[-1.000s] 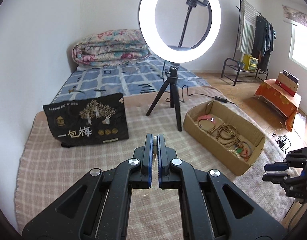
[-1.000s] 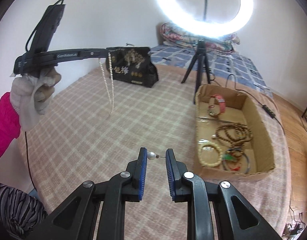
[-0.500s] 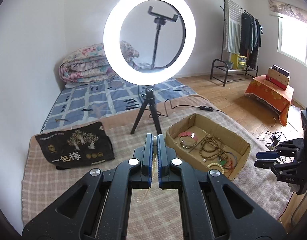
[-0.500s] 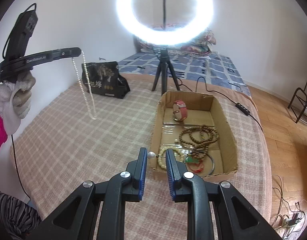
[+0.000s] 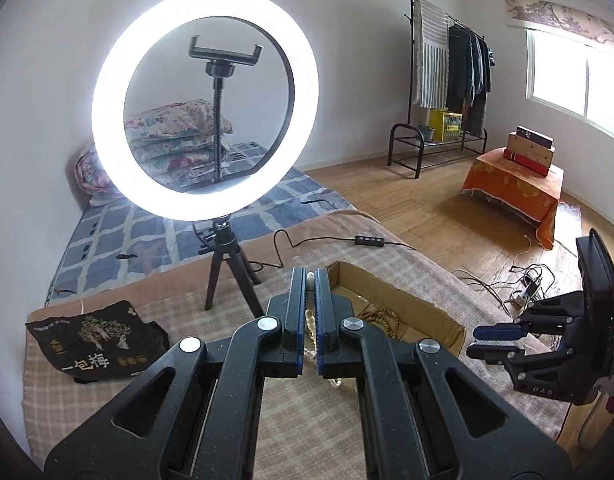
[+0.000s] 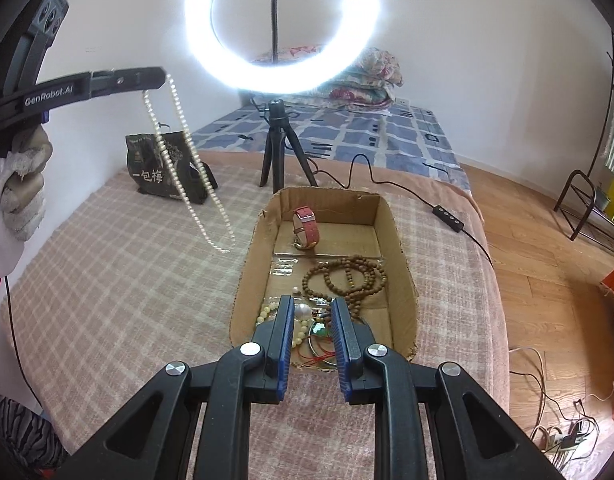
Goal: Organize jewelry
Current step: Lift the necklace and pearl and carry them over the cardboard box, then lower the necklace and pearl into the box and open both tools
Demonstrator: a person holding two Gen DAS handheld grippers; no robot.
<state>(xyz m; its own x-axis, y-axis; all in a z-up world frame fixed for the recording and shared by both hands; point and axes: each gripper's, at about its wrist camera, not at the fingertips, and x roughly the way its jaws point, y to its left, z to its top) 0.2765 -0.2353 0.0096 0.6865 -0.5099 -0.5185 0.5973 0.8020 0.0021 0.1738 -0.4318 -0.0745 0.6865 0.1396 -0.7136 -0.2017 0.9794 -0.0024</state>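
Observation:
My left gripper is shut on a white pearl necklace, which hangs in a long loop above the checked blanket left of the cardboard box. The necklace shows between the pads in the left wrist view. My right gripper holds a pearl earring by its thin pin between the pads, low over the box's near end. The box holds a pink watch, brown bead strands and pale bracelets.
A lit ring light on a tripod stands just behind the box, with its cable running right. A black printed bag lies at the back left. The bed edge drops to a wood floor on the right.
Both grippers have moved toward the box. The right gripper now hovers over the box's near end with the earring. The necklace has swung closer to the box's left side.

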